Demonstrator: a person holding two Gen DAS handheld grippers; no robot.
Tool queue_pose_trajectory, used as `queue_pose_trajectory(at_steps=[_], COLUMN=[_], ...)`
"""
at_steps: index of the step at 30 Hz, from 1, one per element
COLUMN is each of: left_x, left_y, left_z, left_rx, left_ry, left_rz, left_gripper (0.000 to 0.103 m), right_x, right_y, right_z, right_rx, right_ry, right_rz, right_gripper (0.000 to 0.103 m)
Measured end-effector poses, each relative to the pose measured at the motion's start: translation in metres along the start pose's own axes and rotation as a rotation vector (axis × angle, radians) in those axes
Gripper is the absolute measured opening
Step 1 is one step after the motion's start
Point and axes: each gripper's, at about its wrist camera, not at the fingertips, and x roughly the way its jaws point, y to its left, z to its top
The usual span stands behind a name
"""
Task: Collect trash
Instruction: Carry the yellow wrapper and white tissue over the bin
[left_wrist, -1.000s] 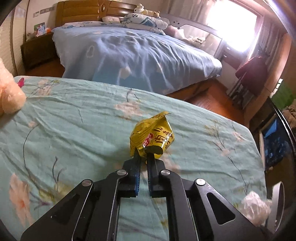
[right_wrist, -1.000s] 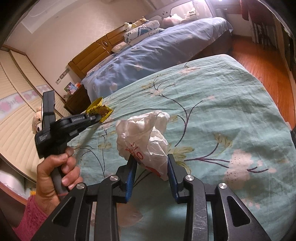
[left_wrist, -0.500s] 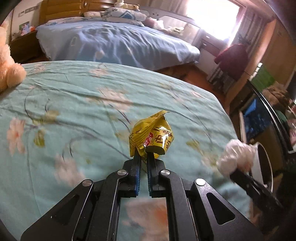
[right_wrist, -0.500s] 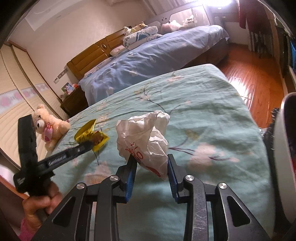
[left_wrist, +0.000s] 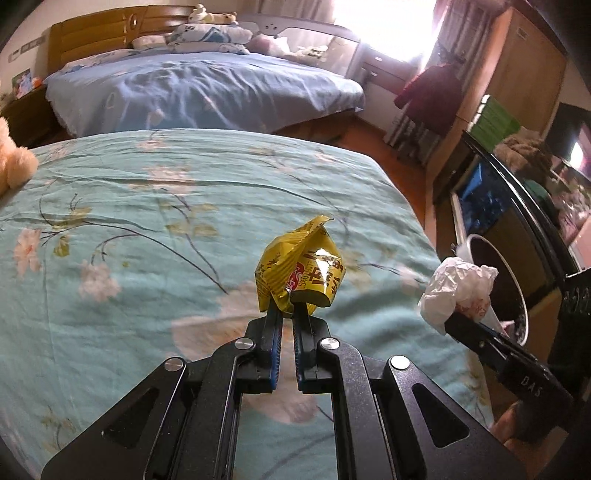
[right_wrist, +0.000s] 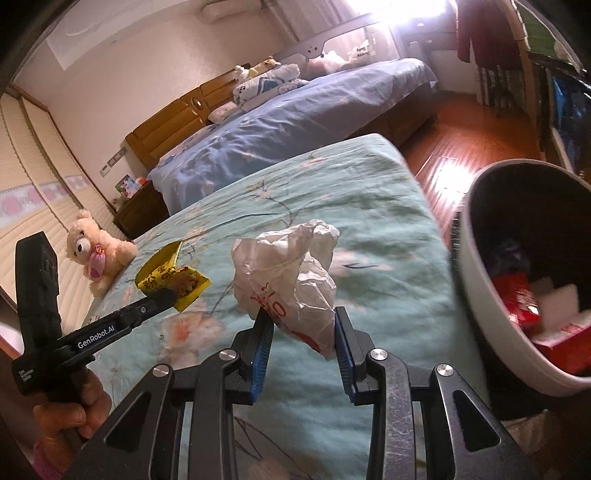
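I hold yellow snack wrapper (left_wrist: 301, 271) pinched in left tongs (left_wrist: 287, 314) over bed (left_wrist: 147, 229) | right tongs (right_wrist: 301, 332) clamp crumpled white plastic bag (right_wrist: 288, 273) beside trash bin (right_wrist: 476, 295) | risk: bag caught only at its lower end, may slip out or snag bin rim; light wrapper may flutter onto floor.

The white crumpled bag (right_wrist: 288, 280) is hiding the inner faces of the jaws gripping it, so where they are biting cannot be told. The yellow wrapper (left_wrist: 301, 269) is covering the tips of the other jaws, and its print is lying too creased to read. The trash bin (right_wrist: 476, 295) is running off the right edge in the right wrist view; in the left wrist view the bag is blocking part of its rim. The red items (right_wrist: 517, 299) inside it are blurring beyond naming. The teddy bear (left_wrist: 13, 162) is getting cut off at the left edge. The hand (right_wrist: 70, 410) is showing only partly, behind the gripper handle.
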Motion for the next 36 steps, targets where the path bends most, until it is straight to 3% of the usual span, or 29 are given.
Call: queue_pose_trajectory(at_steps=[11,36], left_x=[-0.007,-0.005], left_y=[-0.045,-0.127], left_z=[-0.016,-0.028], left_rx=[0.08,0.241], left_ry=[0.016,0.032], left_rz=[-0.043,-0.124], left_gripper=[0.005,0.005], right_x=[-0.04,-0.086], right_y=[-0.021,-0.063], right_z=[-0.009,-0.019], right_rx=[0.03,0.097], right_ry=[-0.057,-0.132], right_rz=[-0.038,-0.113], right_gripper=[0.033,0.033])
